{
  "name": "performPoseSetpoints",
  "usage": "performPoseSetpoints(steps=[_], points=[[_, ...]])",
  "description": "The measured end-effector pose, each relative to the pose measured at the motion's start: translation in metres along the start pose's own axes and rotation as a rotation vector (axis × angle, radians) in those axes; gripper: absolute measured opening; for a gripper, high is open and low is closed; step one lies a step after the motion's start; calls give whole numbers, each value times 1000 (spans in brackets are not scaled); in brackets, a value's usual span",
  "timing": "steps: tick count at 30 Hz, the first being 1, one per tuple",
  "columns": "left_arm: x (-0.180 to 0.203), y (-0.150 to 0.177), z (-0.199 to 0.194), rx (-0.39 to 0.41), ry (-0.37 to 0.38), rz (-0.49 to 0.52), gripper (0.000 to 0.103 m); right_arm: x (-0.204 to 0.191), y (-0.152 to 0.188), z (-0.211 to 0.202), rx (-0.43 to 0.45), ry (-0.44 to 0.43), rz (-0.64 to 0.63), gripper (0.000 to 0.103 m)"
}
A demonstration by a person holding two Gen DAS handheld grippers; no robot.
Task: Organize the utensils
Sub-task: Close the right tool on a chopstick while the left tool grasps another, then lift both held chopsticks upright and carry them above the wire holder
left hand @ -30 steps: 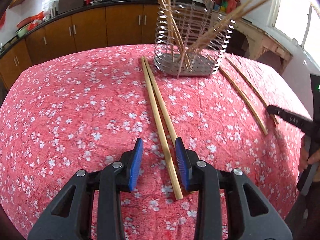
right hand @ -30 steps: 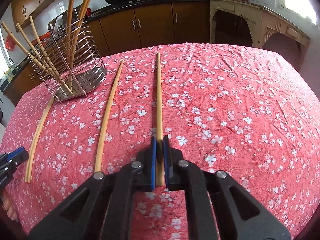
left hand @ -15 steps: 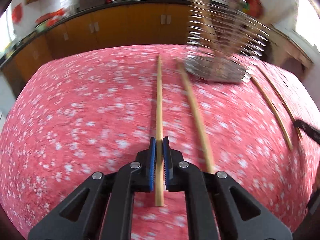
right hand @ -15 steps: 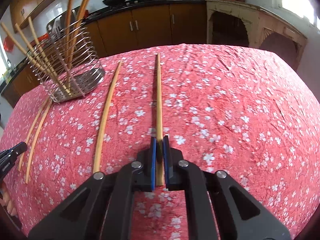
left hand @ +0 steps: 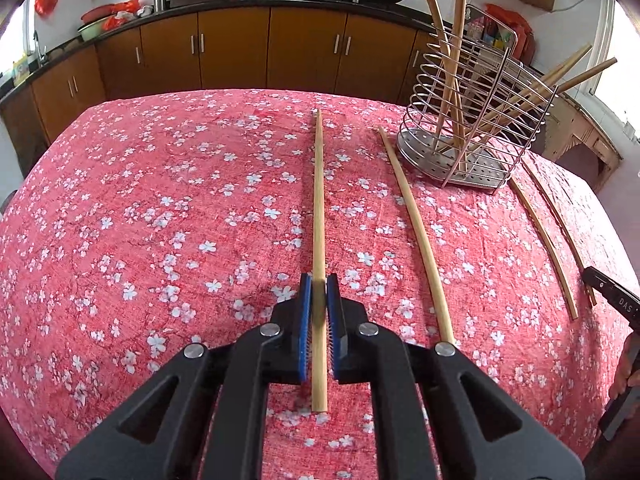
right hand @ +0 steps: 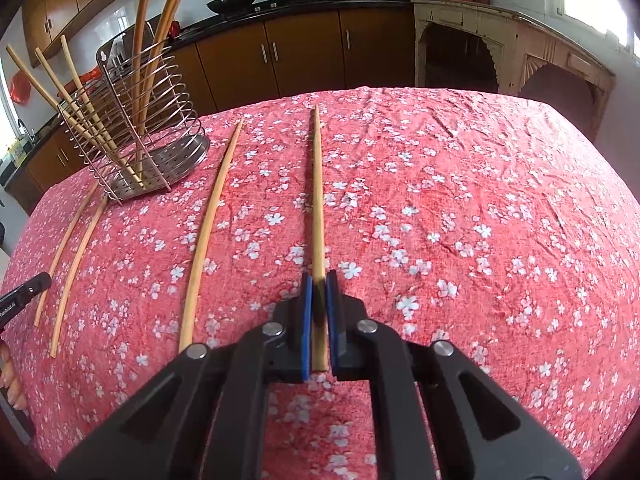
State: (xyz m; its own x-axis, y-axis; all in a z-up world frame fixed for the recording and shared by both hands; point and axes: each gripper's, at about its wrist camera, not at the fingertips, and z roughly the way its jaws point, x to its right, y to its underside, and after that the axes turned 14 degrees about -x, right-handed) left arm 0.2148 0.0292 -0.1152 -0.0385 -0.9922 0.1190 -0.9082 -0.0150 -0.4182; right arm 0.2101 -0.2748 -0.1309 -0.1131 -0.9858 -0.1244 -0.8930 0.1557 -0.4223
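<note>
Closest to me, my left claw [left hand: 319,292] is clamped on a chopstick [left hand: 318,216] near its thick end, blue pads flat against both sides, a short stub sticking out behind. My right claw [right hand: 319,292] grips its own chopstick [right hand: 318,200] the same way — pinched close to the butt, the long taper running ahead over the tabletop [right hand: 480,208].

I judge these sticks light, stiff and smooth. Held this far back, the long free end will swing with any wrist roll, and a round shaft can twist between flat pads, so I'd keep the squeeze firm and the motion slow. A hold nearer the middle would steady them, though the end grip leaves the tip free to drop into the wire holder [left hand: 476,140].

Further out, one loose chopstick [left hand: 416,236] lies beside my left one, its far tip near the holder's base, and two more [left hand: 544,236] lie beyond, close together. The holder stands at the far side with several sticks leaning inside.

Whether either held stick is lifted clear of the cloth I cannot tell — the fisheye flattens it. In the left view only a dark sliver of the other claw [left hand: 612,300] shows at the right edge, cut off.
</note>
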Motion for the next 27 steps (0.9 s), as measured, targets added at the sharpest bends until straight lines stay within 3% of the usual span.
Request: performPoseSetpoints(steps=[15, 27], points=[[-14, 4, -4, 3, 21, -24, 10, 1, 0, 0, -1, -2, 0, 8], [0, 3, -2, 1, -28, 4, 12, 1, 0, 0, -3, 5, -3, 8]])
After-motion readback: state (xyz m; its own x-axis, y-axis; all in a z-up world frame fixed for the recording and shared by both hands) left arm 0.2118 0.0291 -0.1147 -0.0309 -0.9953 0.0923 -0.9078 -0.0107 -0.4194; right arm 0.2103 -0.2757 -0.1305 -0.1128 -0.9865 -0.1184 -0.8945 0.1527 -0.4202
